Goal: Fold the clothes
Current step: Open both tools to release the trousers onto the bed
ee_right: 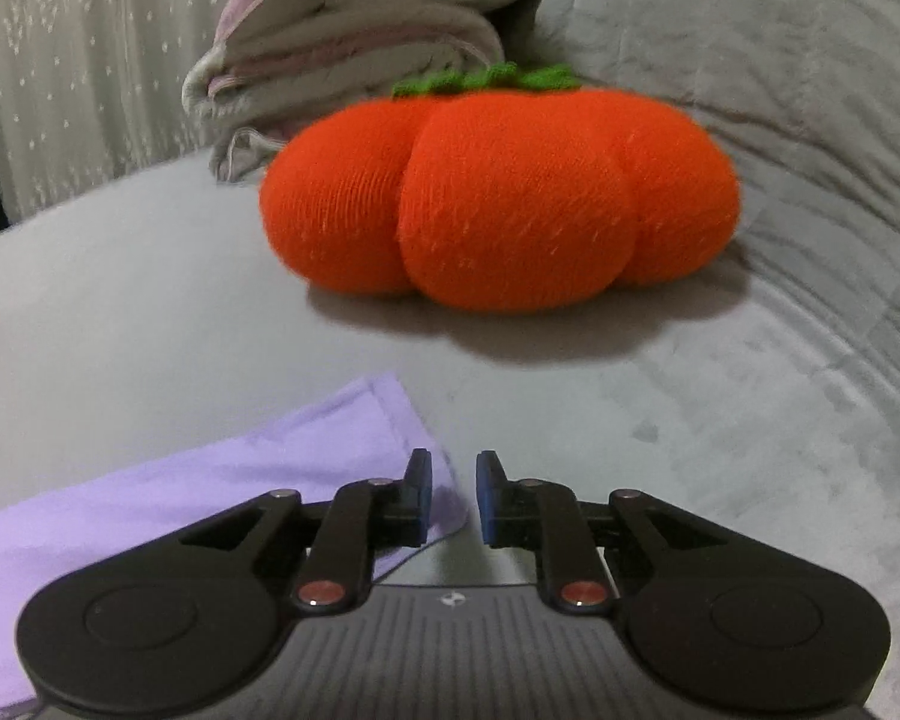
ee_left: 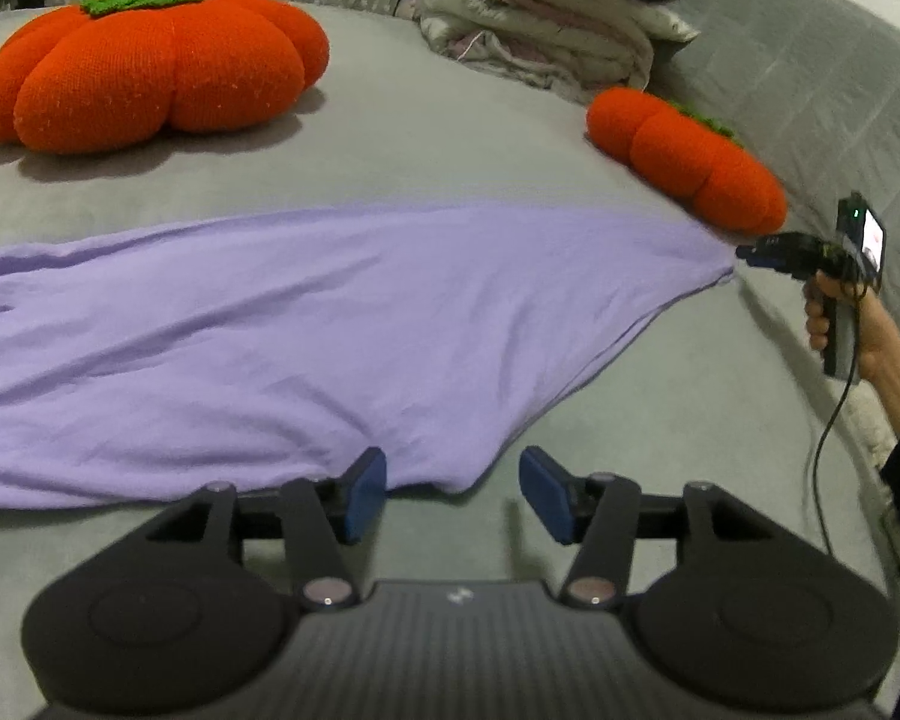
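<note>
Grey bed (ee_left: 450,138) carries a lilac garment (ee_left: 270,330) spread flat. Left hand-held gripper (ee_left: 453,492) gapes empty at its 6 o'clock hem; right hand-held gripper (ee_right: 453,495), part-open, grips nothing at the 3 o'clock corner. Pinch both edges evenly.

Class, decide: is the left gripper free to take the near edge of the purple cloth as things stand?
Probably yes. The left gripper is open, and the purple cloth has its near edge lying right at the fingertips on the bed, with nothing between.

A grey bed (ee_left: 426,138) carries a lilac garment (ee_left: 282,324), two pumpkin cushions (ee_left: 144,66) and folded blankets (ee_left: 546,24).
</note>
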`<state>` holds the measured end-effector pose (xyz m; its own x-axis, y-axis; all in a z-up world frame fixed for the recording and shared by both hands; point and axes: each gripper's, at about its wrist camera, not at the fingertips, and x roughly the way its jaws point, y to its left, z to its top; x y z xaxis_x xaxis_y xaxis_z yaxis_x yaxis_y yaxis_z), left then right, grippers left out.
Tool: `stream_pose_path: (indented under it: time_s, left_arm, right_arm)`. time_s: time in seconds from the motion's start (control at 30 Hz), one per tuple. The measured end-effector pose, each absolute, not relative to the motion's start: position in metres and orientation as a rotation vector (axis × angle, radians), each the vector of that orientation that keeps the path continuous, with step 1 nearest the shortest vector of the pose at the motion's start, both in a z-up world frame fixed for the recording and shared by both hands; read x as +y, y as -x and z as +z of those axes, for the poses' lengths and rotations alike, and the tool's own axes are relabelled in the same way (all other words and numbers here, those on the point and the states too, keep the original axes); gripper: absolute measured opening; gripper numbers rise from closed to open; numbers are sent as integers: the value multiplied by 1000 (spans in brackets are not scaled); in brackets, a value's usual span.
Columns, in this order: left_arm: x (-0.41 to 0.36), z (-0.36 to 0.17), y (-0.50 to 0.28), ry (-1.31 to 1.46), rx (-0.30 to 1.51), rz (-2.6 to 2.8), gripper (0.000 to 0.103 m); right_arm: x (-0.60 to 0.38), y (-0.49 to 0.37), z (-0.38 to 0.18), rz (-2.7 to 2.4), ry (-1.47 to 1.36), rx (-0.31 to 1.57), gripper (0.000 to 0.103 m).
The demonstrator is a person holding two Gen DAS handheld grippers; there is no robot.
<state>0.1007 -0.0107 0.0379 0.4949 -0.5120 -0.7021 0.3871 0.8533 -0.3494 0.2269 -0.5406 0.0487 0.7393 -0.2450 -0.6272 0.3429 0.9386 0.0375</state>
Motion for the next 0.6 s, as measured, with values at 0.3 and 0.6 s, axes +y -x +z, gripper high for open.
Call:
stream_pose_path:
  time_s: [0.3,0.6]
  left_arm:
    - [-4,33,-106,169,899,-484,53]
    - [-3,31,-109,165,906,-457,53]
  right_arm:
    - [-486,-226,46,-70,9,708,17]
    - [-519,-218,27,-196,61,732,16]
